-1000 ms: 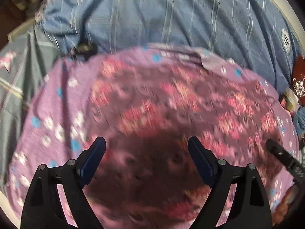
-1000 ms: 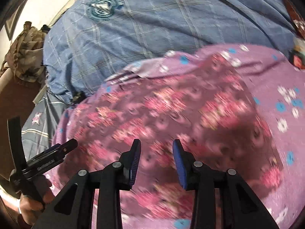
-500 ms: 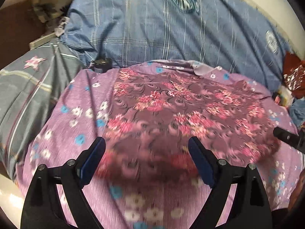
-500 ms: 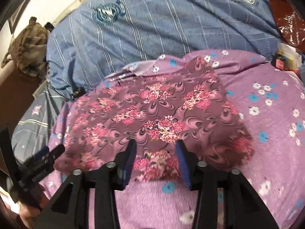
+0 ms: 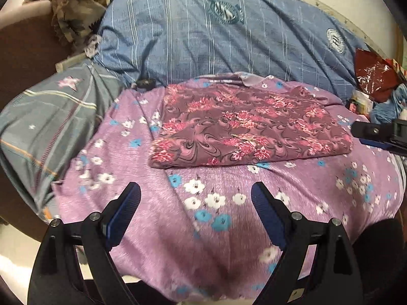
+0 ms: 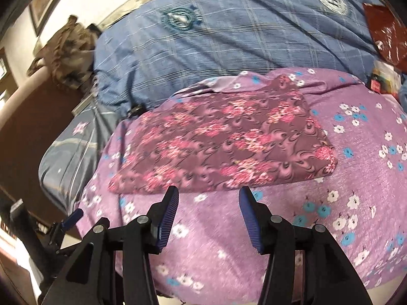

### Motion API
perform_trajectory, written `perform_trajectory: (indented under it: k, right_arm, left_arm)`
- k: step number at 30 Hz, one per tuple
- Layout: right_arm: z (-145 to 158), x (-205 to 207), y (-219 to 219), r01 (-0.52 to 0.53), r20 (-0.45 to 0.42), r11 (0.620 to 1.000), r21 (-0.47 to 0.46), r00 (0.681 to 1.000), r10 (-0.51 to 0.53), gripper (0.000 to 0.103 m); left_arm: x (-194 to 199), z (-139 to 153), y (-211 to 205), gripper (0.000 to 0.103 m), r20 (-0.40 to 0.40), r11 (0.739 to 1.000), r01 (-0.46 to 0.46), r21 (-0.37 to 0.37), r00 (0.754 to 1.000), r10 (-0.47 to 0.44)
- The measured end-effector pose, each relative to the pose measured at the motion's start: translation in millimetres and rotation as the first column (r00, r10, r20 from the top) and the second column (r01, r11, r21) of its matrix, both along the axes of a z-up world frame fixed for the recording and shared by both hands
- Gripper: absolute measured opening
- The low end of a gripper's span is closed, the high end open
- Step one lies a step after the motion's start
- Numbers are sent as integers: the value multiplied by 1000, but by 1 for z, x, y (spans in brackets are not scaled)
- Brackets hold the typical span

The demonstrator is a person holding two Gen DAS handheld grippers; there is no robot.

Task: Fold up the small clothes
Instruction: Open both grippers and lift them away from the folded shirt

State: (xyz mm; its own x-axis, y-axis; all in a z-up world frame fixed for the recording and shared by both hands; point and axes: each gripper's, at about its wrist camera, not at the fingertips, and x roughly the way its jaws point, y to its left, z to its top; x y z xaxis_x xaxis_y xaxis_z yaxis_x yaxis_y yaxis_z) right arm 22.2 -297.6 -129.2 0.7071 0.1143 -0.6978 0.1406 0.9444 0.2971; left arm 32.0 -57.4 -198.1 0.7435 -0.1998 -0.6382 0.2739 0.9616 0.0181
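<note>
A folded maroon garment with pink flowers lies flat on a lilac cloth printed with white and blue flowers. My left gripper hangs open over the lilac cloth, short of the garment's near edge, with nothing between its fingers. My right gripper is also open and empty, its tips just short of the garment's near edge. The right gripper's black body shows at the right rim of the left wrist view, beside the garment's right end.
A blue checked quilt lies behind the garment. A grey striped cloth lies to the left. A camouflage-patterned cloth sits on a brown rail at the far left. A red plastic bag and small packets lie at the right.
Both grippers have drawn back from over the garment, which now lies whole and folded ahead of them. The right gripper's jaws have spread wider.
</note>
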Motion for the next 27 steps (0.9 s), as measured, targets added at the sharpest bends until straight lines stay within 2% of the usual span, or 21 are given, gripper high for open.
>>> perform_trajectory:
  k: [6,12,17,21,23,27]
  right_arm:
    - [14,-13,16,-37,35,999,0,999,36,56]
    - [17,-21,12,-36,83,999,-3,996,37,57]
    - [5,-22,-11,-4,101,998,62,995,-2,58]
    - [-2,-15,-34,23,143,990,143,989,-44,59]
    - [-5,-9,-44,31,172,984,175,983,-62,60]
    - [-21,7,-68,21,257,965,260,962,-90,60]
  left_arm:
    - [-21,13,12,90,17,1000,-12,-16,1000,12]
    - [-21,23,11,91,58,998,-57,41,997,54]
    - [-10,13,14,91,5,999,-35,12,999,35]
    - [7,0,33,91,-103,992,-61,-109,993,50]
    - [16,-5,38,91,-144,986,-89,-142,987,68]
    - [29,-10,36,91,-179,984,-118,-137,979,92]
